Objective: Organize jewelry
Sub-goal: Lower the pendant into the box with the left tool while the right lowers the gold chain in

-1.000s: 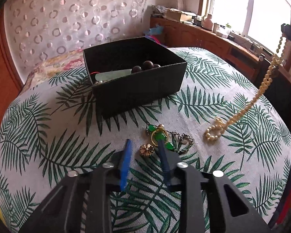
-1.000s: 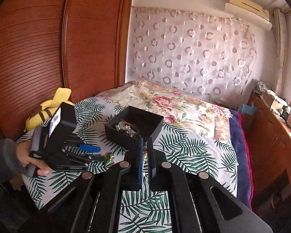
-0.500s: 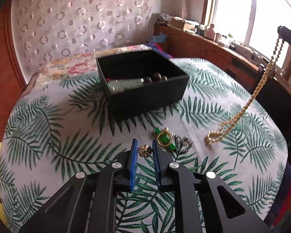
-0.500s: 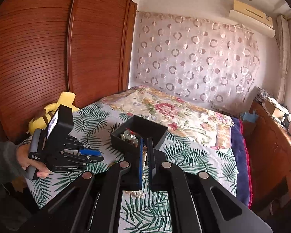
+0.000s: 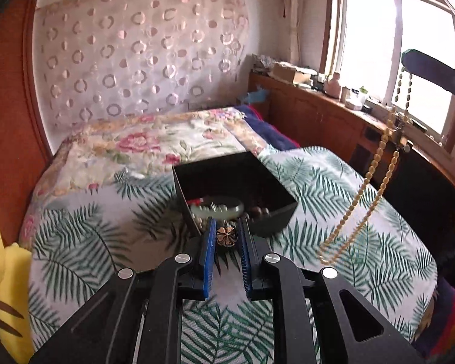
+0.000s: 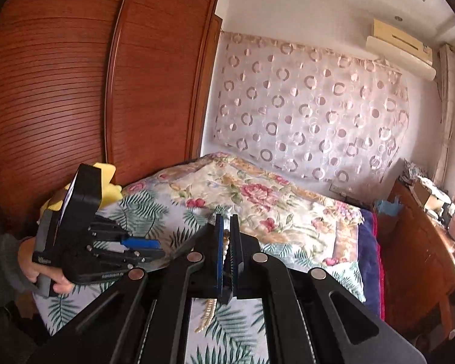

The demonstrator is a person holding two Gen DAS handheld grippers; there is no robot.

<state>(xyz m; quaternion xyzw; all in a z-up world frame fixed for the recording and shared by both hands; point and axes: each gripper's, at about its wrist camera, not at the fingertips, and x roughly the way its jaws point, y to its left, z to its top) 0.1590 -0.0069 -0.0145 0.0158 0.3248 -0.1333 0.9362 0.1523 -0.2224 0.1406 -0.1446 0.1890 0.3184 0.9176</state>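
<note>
— While the left tongs (image 5: 226, 236) pinch a small gold flower charm (image 5: 226, 236), where does it go?
— Into the black box (image 5: 233, 192), straight ahead and just below their tips, on the palm-print bed (image 5: 91, 242).
— And the right tongs (image 6: 226, 242)?
— Clamped on a pearl strand (image 5: 367, 188), which hangs long and vertical, off to the box's right. I judge the left nearer, so it likely drops first.
</note>
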